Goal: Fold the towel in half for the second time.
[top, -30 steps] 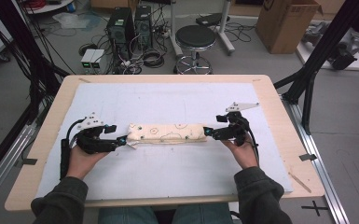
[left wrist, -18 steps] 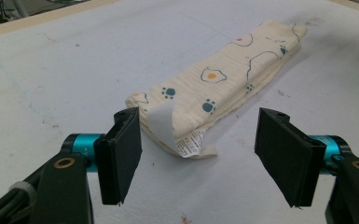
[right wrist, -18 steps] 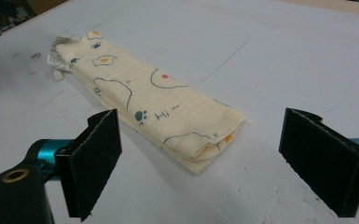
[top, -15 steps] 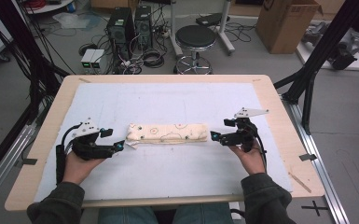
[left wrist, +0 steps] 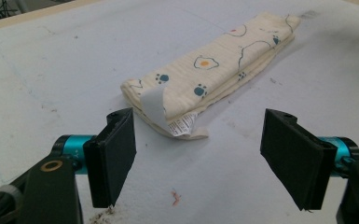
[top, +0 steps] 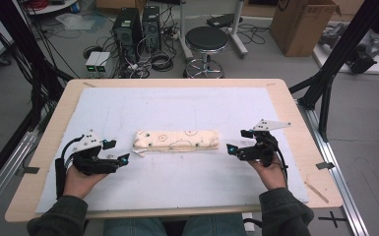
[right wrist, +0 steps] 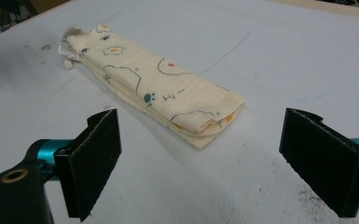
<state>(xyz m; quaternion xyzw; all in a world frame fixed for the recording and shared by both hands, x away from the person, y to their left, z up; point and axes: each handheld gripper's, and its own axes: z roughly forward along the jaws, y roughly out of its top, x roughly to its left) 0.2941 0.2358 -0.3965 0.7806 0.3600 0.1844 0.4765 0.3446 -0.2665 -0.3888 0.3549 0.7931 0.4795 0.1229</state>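
A cream cloth [top: 177,140] printed with eggs and paw prints lies folded into a long strip in the middle of the white mat [top: 187,108]. My left gripper [top: 117,151] rests on the mat a short way off the strip's left end. Its jaws have just been opening and hold nothing. In the left gripper view the cloth [left wrist: 210,79] lies ahead of the open gripper [left wrist: 205,158], a white label curling off its near corner. My right gripper [top: 236,141] stands open just off the right end. In its own view the cloth [right wrist: 168,100] is beyond the open gripper [right wrist: 210,163].
The mat covers a wooden table [top: 295,123]. Past the far edge stand a black stool [top: 205,42], computer cases [top: 135,27] with cables, and a cardboard box [top: 302,22]. Black frame posts [top: 342,54] rise at both sides.
Both hands have drawn outward from the cloth's ends, the left one to the left and the right one to the right. Both grippers have let go of the ends. The cloth stays folded in place.
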